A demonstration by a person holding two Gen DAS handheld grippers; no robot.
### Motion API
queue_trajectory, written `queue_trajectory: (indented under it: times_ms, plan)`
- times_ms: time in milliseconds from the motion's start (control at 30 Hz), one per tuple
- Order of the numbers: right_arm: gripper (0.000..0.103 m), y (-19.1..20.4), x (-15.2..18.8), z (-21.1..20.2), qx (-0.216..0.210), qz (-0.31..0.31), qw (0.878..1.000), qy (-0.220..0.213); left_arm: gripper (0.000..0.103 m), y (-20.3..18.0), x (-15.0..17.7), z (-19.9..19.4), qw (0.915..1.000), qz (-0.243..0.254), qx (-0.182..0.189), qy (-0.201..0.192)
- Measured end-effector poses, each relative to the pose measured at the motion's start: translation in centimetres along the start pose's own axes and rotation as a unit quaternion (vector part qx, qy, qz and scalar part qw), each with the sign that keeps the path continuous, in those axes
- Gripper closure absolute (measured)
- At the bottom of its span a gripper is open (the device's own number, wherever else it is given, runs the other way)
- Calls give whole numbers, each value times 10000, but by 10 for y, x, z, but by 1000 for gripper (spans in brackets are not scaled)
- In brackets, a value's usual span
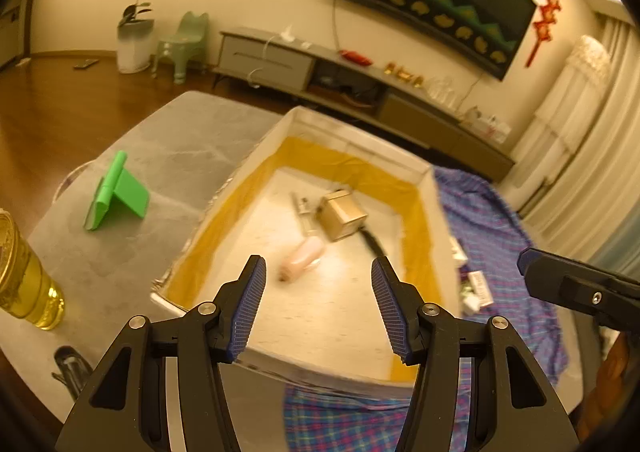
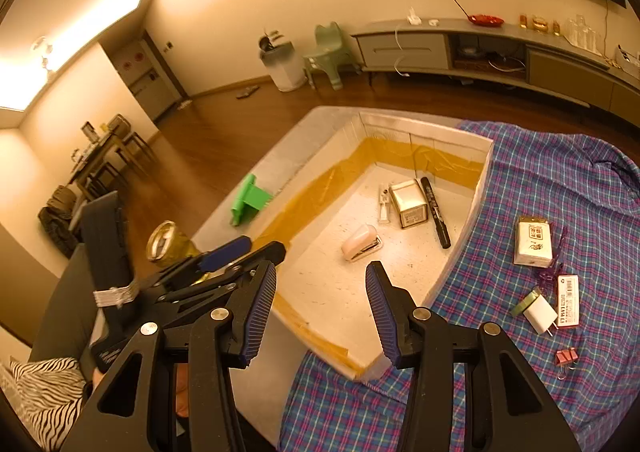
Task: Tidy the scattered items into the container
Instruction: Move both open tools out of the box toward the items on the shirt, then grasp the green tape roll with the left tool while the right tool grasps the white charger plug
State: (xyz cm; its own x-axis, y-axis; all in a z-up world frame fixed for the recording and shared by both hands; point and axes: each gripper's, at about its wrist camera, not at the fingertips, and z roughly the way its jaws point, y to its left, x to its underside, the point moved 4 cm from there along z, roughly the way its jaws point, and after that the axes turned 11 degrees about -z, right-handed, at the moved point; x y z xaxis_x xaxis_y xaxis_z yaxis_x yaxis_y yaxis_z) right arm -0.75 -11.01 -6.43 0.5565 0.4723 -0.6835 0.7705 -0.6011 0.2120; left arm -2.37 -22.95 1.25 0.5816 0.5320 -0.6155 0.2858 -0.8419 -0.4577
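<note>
Stapler (image 2: 361,248) lies in box (image 2: 476,188), just beyond open, empty right gripper (image 2: 321,288).

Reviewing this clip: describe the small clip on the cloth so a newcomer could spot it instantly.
Start at the white box with yellow tape inside, then move to the blue plaid cloth on its right. Near the cloth's near right edge, below the white charger plug, lies the pink binder clip. It is the only pink metal piece with wire handles.

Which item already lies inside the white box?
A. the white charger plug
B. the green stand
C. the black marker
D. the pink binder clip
C: the black marker lies on the floor of the white box, beside a small carton.
</note>
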Motion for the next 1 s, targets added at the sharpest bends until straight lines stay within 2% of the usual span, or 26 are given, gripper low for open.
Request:
queue_trajectory:
  times_ms: [133, 267, 367, 467, 567, 733, 1000]
  plan:
    - [54, 0, 11, -26, -151, -221, 9996, -63, 45, -30, 10, -8, 9989, 283, 373, -25]
    - [54, -12, 31, -53, -92, -365, 9991, -186, 45, -69, 29, -8, 9949, 777, 644, 64]
    - [54, -33, 48, -69, -12, -361, 9990, -270, 45, -98, 45, -5, 9899, 1140, 830, 158]
    - [54, -66, 68, -80, 254, -255, 9988, -331, 45, -129, 65, 5, 9837, 1505, 930, 322]
    - [54, -104, 87, -81, 408, 76, 9986, -324, 45, -151, 85, 22, 9785, 1802, 848, 540]
    - [54, -157, 118, -62, 670, 453, 9966, -137, 45, -172, 110, 59, 9737, 2020, 543, 899]
    - [54, -214, 145, -16, 945, 528, 9941, 103, 45, -191, 119, 120, 9666, 2358, -100, 1003]
